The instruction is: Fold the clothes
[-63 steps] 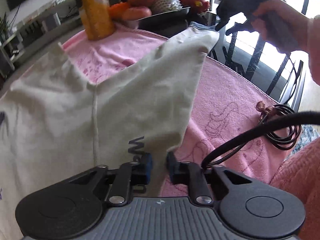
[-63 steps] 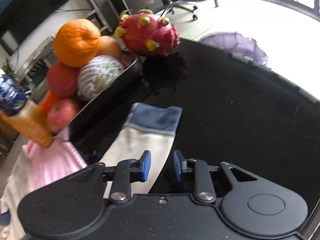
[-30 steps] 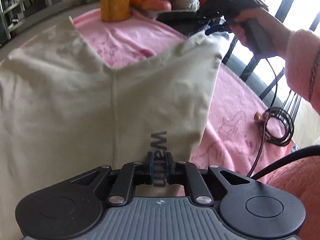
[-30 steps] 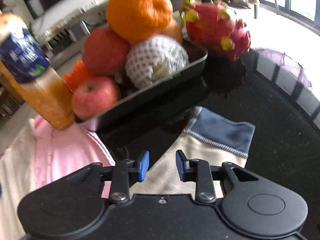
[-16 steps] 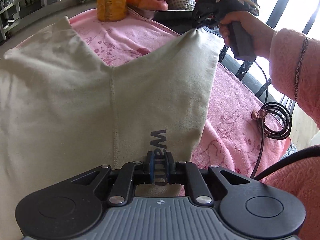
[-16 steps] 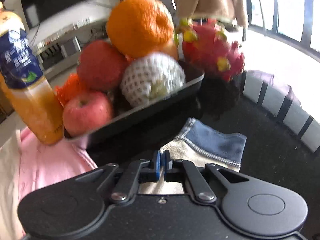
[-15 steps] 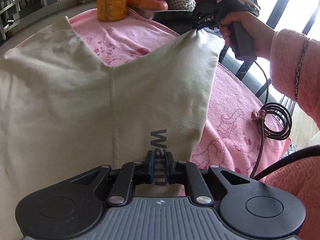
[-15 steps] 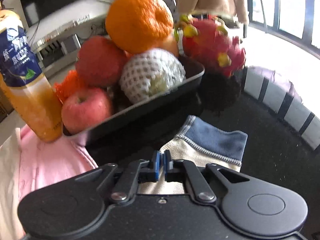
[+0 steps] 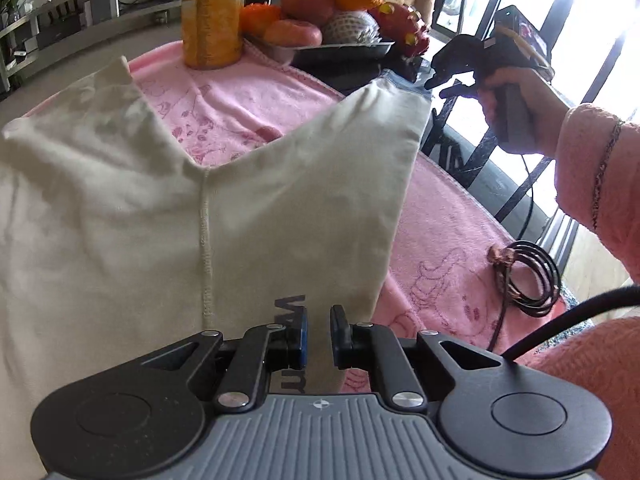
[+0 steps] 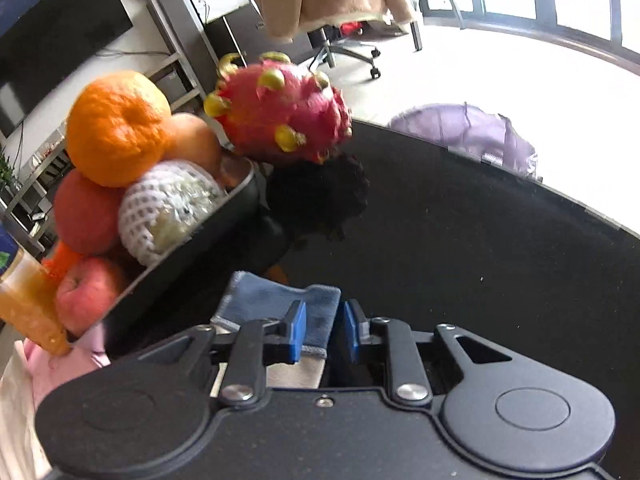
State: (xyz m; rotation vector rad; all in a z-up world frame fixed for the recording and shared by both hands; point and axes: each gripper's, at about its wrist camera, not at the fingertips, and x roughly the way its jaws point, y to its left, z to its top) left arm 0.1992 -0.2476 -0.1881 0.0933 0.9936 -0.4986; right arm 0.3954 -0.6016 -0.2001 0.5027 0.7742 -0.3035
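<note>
Both grippers stand parted over the shirt (image 9: 248,216). Left gripper (image 9: 318,336) has the hem between spread jaws. Right gripper (image 10: 323,332) is opening, blue cuff (image 10: 272,300) between its pads, unpinched.

1. A round table with a glossy black top (image 10: 460,240) carried everything; its far right part lay bare and reflective.
2. A pink towel (image 9: 440,232) printed with faint figures covered the near part of the top.
3. A cream garment (image 9: 120,220) lay spread over the towel, and its blue cuff (image 10: 276,304) reached onto the bare black surface.
4. An orange juice bottle (image 9: 210,20) stood upright on the towel's far edge.
5. A dark tray (image 10: 192,244) heaped with fruit sat on the black top just beside the bottle.
6. A coiled black cable (image 9: 528,280) rested on the towel near the table's right rim.
</note>
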